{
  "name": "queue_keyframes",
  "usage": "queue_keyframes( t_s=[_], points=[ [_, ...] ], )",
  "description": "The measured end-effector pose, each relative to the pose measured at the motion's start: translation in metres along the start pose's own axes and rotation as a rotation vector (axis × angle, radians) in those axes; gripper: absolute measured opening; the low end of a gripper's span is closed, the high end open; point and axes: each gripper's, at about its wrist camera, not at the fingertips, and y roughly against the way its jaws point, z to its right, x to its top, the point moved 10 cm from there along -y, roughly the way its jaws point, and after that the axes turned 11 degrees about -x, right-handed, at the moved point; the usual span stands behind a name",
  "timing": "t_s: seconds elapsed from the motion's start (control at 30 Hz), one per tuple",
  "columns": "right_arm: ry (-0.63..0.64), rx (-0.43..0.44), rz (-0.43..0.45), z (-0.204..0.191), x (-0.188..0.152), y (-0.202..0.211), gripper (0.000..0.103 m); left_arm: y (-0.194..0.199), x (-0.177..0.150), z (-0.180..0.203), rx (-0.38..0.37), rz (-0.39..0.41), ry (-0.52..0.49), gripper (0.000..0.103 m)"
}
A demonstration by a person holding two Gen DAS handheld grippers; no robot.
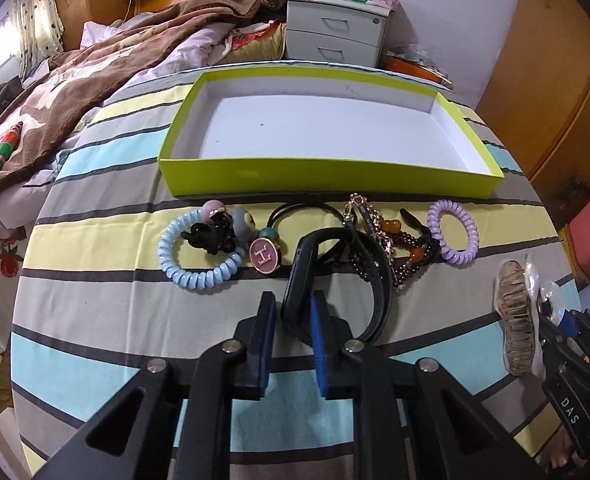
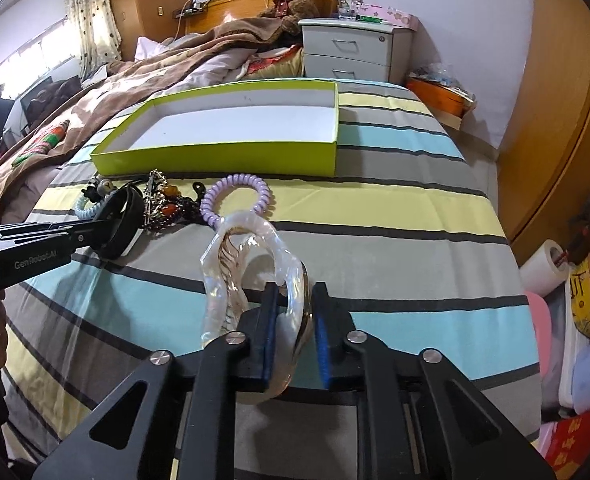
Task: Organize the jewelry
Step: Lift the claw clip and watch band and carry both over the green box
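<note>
A lime-green box (image 1: 327, 178) with a white inside lies open on the striped bedspread; it also shows in the right wrist view (image 2: 223, 154). In front of it lie a blue coil hair tie (image 1: 197, 276), a pink "H" charm (image 1: 265, 255), a bead bracelet (image 1: 409, 258) and a purple coil hair tie (image 1: 453, 232), also in the right wrist view (image 2: 235, 196). My left gripper (image 1: 293, 304) is shut on a black band (image 1: 335, 280). My right gripper (image 2: 295, 292) is shut on a clear hair claw clip (image 2: 239, 276), which also shows in the left wrist view (image 1: 515, 320).
A rumpled brown blanket (image 1: 55, 92) covers the bed's left side. A white nightstand (image 1: 335, 28) stands past the bed. A wooden wardrobe (image 2: 555, 120) and storage bins (image 2: 575, 320) stand on the right.
</note>
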Motion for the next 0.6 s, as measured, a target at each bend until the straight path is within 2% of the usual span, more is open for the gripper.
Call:
queue_keyframes(
  t_s=[0.6],
  points=[
    [-0.016, 0.0, 0.056, 0.004, 0.012, 0.02, 0.014, 0.022, 0.0, -0.001, -0.046, 0.048, 0.024, 0.015]
  ],
)
